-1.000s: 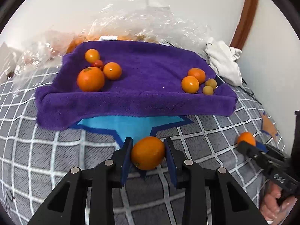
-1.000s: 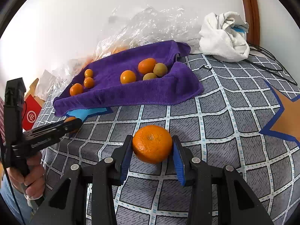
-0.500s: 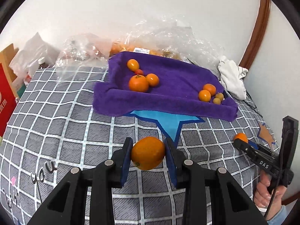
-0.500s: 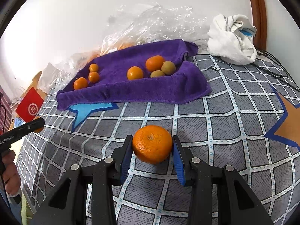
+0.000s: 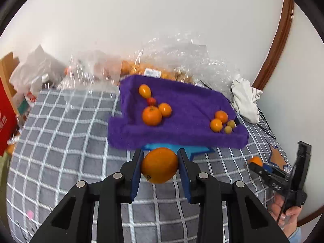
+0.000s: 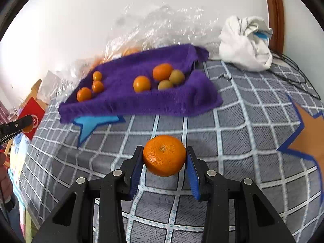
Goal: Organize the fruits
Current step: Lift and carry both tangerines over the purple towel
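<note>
Left wrist view: the left tool [image 5: 160,167], clamped on a smooth orange [image 5: 159,165], has swung back toward the purple towel [image 5: 188,101] after pulling away. The right tool [image 6: 164,162] grips a dimpled mandarin [image 6: 164,155] above the bed [image 6: 232,141]. I'd say both fruits are headed for the towel, which cradles one cluster on the left [image 5: 151,115] and another on the right [image 5: 216,125].

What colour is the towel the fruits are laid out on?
Deep purple; the towel shows best in the right wrist view.
</note>
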